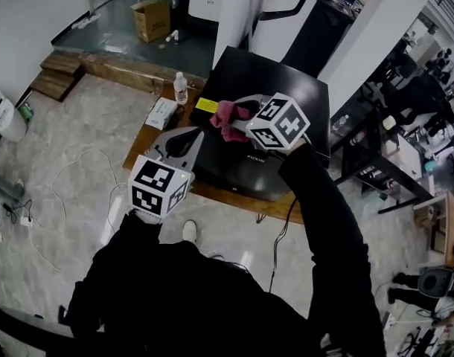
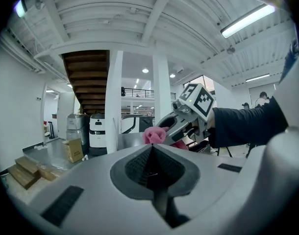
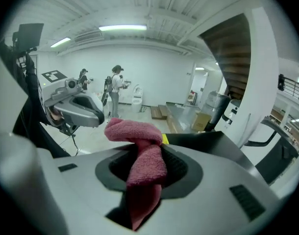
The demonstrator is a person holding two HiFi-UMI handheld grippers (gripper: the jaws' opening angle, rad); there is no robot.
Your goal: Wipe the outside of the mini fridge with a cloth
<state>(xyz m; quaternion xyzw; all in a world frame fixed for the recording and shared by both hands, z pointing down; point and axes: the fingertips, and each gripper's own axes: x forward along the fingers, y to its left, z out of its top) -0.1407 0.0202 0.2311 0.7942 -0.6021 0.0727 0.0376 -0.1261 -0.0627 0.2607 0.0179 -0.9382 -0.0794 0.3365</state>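
Pale marble floor fills the lower left of the head view. At upper centre the black mini fridge stands on a wooden board, its yellow sticker unreadable. The right gripper clenches the pink cloth above the fridge's left top edge, and the left gripper, closed on nothing, hovers beside it

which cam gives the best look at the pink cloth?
Right gripper view: the cloth fills the centre, pinched between the jaws of the right tongs. Head view shows it small, over the black mini fridge. Left gripper view catches only a small pink bit at those tongs.
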